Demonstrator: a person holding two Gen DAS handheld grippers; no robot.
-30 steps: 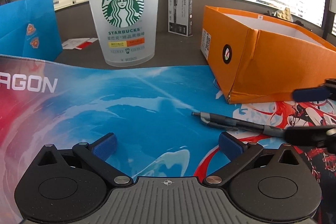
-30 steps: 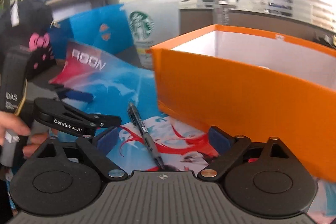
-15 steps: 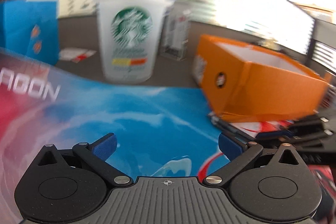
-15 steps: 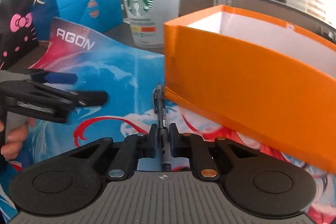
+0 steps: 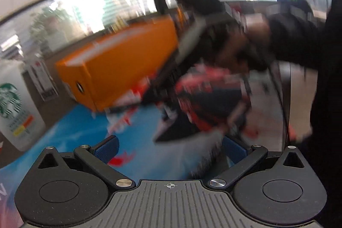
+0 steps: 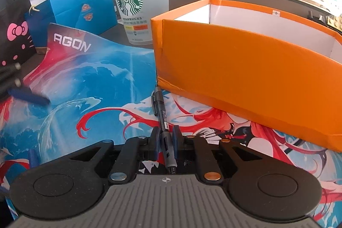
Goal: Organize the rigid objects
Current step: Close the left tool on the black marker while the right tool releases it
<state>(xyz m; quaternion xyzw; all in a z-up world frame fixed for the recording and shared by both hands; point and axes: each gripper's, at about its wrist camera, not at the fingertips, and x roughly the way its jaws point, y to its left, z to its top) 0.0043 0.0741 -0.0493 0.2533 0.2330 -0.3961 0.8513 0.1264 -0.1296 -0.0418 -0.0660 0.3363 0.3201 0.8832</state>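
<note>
Right gripper [image 6: 166, 144]: fingers [image 6: 155, 143] pinch the pen [image 6: 163, 125] near its tip end, blue pads pressed on the barrel from both sides. Pen runs straight ahead from the fingers, clip end pointing at the near corner of the orange box [image 6: 245, 78]. Pen lies low over the mat [image 6: 96, 87]; can't tell if it rests on the mat or is just off it. Clip end sits just beside the box wall, not touching as far as I can see.

Box is open-topped, white inside, standing on the mat's right side. Behind the box's left corner: Starbucks cup [image 6: 136, 12], upright. Left of the cup: blue bag [image 6: 72, 12]. Far left: black bag [image 6: 15, 25] with pink bow print.

Left gripper [image 5: 170, 149]: fingers [image 5: 106, 147] spread wide, nothing between them. Its view is heavily motion-blurred; probably the dark mass ahead is the right gripper with a hand and black sleeve [image 5: 310, 35]. Box and cup visible to its left, tilted in frame. One blue fingertip of the left gripper shows at the left edge of the right view, over the mat, well apart from the pen.
</note>
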